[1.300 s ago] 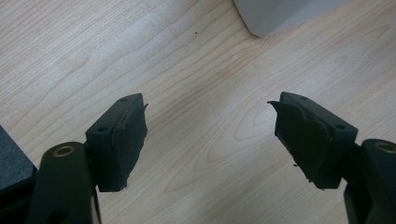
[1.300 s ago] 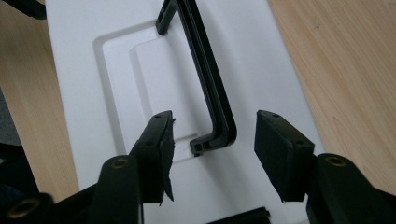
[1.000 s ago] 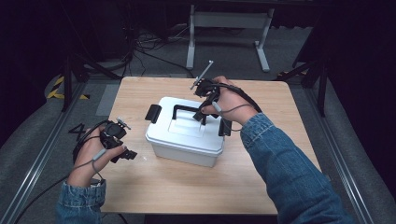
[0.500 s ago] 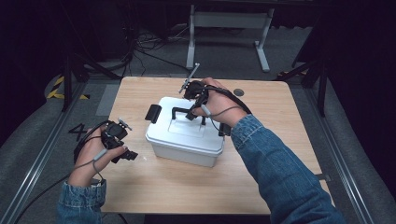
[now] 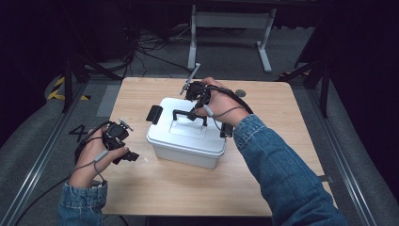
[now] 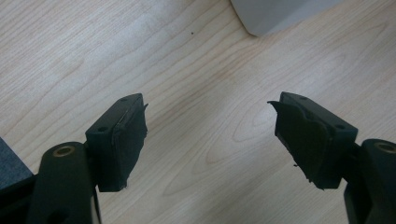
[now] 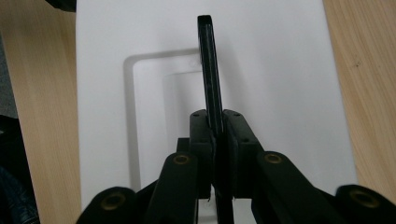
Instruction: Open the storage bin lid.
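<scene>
Pale wood-grain desk carries the whole scene, and nearest the person the left tool hangs low over bare wood just beside the near-left corner of the white rectangular plastic storage box. Its jaws stand spread wide with nothing between them, and it sits where it sat a second ago.

Farther in, on the box's white lid, the change shows. The right tool is pressed together on the black plastic carry handle, which a second ago lay lower toward the box's right end and now stands upright over the recess in the middle of the lid. In the right gripper view the handle runs as a thin black bar straight up from between the jaws. The black side latch at the left end juts outward, seemingly undone.

Judging from this, the handle is raised and gripped, so the box is ready to be lifted or the lid pulled; the box itself rests mid-desk.
</scene>
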Available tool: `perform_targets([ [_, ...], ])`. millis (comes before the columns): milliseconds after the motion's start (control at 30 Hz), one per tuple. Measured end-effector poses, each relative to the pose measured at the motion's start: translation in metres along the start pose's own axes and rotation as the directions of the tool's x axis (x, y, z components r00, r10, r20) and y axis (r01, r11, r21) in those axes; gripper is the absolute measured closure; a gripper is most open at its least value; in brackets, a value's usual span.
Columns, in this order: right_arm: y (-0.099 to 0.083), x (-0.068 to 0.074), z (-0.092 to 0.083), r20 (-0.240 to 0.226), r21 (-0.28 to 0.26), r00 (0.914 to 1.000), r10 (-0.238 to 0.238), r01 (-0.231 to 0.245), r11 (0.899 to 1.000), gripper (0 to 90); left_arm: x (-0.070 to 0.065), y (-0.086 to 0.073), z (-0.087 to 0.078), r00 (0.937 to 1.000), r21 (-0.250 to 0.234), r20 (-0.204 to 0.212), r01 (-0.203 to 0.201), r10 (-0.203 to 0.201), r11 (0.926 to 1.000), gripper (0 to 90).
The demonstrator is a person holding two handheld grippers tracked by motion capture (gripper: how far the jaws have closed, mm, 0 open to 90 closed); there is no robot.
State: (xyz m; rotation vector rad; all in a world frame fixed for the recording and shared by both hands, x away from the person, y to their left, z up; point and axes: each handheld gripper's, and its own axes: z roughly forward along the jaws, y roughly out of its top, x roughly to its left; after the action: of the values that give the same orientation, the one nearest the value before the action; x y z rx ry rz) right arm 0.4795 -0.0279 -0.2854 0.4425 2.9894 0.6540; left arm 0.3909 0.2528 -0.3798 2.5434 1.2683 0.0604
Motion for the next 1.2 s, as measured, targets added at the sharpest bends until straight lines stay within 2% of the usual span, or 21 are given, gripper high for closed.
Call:
perform_targets([
  [33,0.000,0.000,-0.001,0.001,-0.002,1.0000,-0.005,0.005,1.000,83.3,0.000,0.001,0.000,0.9999,0.000,-0.010,-0.011,0.011,0.9999,25.9],
  [67,0.001,0.001,-0.002,0.004,-0.005,1.0000,-0.004,0.004,1.000,83.3,-0.001,0.002,0.001,1.0000,0.006,0.005,-0.001,0.001,1.0000,25.9],
  [100,0.001,0.001,-0.003,0.007,-0.009,1.0000,-0.005,0.006,1.000,83.4,0.000,0.003,0.002,0.9999,0.002,0.001,-0.013,0.013,0.9999,25.9],
  [267,-0.003,-0.002,-0.012,0.006,-0.036,1.0000,0.004,-0.004,0.999,83.7,-0.001,0.007,0.003,0.9999,0.004,0.009,-0.013,0.013,0.9999,25.9],
  [367,-0.005,-0.003,-0.020,-0.002,-0.057,0.9998,0.018,-0.018,0.998,84.3,0.000,0.009,0.003,0.9998,0.005,0.013,-0.015,0.015,0.9999,25.9],
  [567,-0.004,0.000,-0.038,0.020,-0.079,0.9998,0.011,-0.009,0.997,84.3,0.000,0.012,0.004,0.9998,0.006,0.013,-0.015,0.015,0.9999,25.9],
  [633,-0.005,0.000,-0.044,0.023,-0.085,0.9994,0.025,-0.023,0.996,84.4,0.001,0.012,0.004,0.9998,0.002,0.006,-0.018,0.018,0.9998,25.9],
  [900,-0.017,-0.005,-0.061,0.056,-0.098,0.9969,0.056,-0.050,0.994,84.3,0.001,0.011,0.004,0.9997,0.003,0.007,-0.022,0.022,0.9998,25.9],
  [1200,-0.044,-0.015,-0.082,0.085,-0.113,0.9897,0.115,-0.105,0.988,84.4,0.001,0.011,0.005,0.9999,0.008,0.014,-0.010,0.009,0.9999,25.9],
])
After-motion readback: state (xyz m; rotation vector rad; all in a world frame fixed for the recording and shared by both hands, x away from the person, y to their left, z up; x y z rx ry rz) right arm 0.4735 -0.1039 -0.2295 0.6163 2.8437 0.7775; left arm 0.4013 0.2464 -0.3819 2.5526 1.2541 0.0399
